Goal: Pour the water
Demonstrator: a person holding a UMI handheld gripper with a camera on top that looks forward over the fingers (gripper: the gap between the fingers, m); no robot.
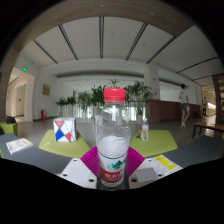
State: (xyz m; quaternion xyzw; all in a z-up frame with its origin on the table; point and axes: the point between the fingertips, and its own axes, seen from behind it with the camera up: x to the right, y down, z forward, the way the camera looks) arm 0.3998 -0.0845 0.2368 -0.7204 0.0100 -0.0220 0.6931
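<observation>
A clear plastic water bottle with a red cap (113,135) stands straight up, right in the middle between the two fingers of the gripper (113,172). It has a white and green label low on its body, and the red cap is still on. The magenta pads (92,160) sit just beside the bottle on each side. It cannot be told from this view if the pads really press on the bottle or only sit close to it.

Behind the bottle there is a table (45,158). Left of the bottle stands a small box with red, white and blue triangles (64,129) on a light green mat (70,146). Right of the bottle another green mat (160,142) lies on the table. Far behind the bottle is a row of green plants (90,98), and a person (184,106) stands far off to the right of it.

This looks like the start of the job: getting hold of the bottle. No cup or glass can be made out for sure. The next move likely needs a firm squeeze on the bottle, and the cap has to come off before any water can pour.
</observation>
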